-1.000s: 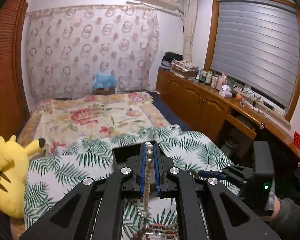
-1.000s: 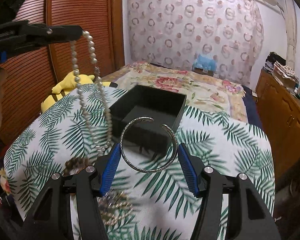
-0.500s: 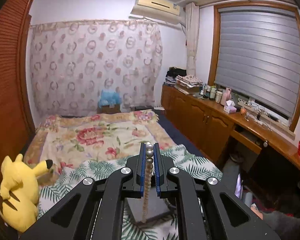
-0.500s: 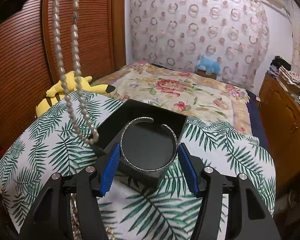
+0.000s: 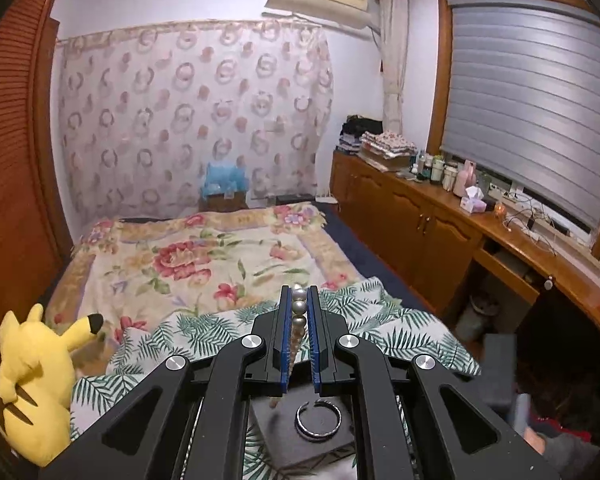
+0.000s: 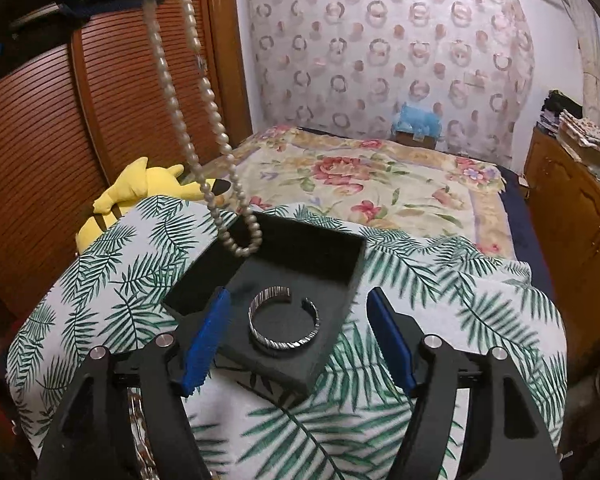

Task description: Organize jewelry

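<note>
Dangling from the clamped left gripper (image 5: 299, 300), a white pearl necklace (image 6: 204, 120) hangs over the black foam-lined box (image 6: 300, 256); the silver open bangle (image 6: 284, 322) lies inside, free between the opening right gripper (image 6: 300, 332). Yellow plush toy (image 6: 140, 192) sits at ten o'clock.

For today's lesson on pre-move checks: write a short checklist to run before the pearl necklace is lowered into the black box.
1. Left hand-held gripper shut on pearl necklace: ok.
2. Necklace loop hangs over black box: ok.
3. Silver bangle lies inside box: ok.
4. Right hand-held gripper opening, pads clear of bangle: ok.
5. Necklace clasp fastened: cannot tell.
</note>
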Motion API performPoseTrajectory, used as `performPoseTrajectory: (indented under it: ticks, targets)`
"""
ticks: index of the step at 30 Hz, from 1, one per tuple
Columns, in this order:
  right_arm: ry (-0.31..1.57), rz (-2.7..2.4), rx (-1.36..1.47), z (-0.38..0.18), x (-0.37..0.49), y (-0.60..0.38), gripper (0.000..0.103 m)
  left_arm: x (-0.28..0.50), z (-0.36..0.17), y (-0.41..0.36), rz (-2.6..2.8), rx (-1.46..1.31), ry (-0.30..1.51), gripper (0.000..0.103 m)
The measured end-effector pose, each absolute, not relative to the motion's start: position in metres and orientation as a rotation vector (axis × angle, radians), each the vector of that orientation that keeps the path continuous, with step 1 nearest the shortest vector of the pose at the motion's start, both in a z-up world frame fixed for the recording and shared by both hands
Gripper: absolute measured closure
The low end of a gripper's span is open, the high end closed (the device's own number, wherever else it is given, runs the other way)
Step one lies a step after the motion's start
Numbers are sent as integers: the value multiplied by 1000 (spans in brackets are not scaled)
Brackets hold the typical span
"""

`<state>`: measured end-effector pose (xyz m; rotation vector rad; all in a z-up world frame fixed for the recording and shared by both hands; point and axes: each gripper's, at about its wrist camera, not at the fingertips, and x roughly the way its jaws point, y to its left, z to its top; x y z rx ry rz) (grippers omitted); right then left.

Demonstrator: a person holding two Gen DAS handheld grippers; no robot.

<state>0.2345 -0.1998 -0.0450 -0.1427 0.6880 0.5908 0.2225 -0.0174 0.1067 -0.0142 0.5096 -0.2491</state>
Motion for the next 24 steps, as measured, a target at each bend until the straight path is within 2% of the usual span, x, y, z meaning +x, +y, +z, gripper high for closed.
performPoseTrajectory:
  ticks: [8, 12, 17, 21, 24]
  targets:
    - [672, 571, -138, -49, 203, -222, 30, 230, 76, -23, -222, 22, 567, 95]
    - [656, 578, -119, -49, 177, -231, 30, 215, 61, -20, -224, 33, 582, 80]
    - [656, 600, -86, -57, 145, -238, 30, 183, 35, -12, -232, 41, 610, 78]
    - [672, 608, -83, -66, 123, -239, 30, 155, 11, -5, -246, 43, 641, 70]
    - [686, 602, -107, -74, 111, -236, 30, 138, -6, -5, -247, 48, 667, 69]
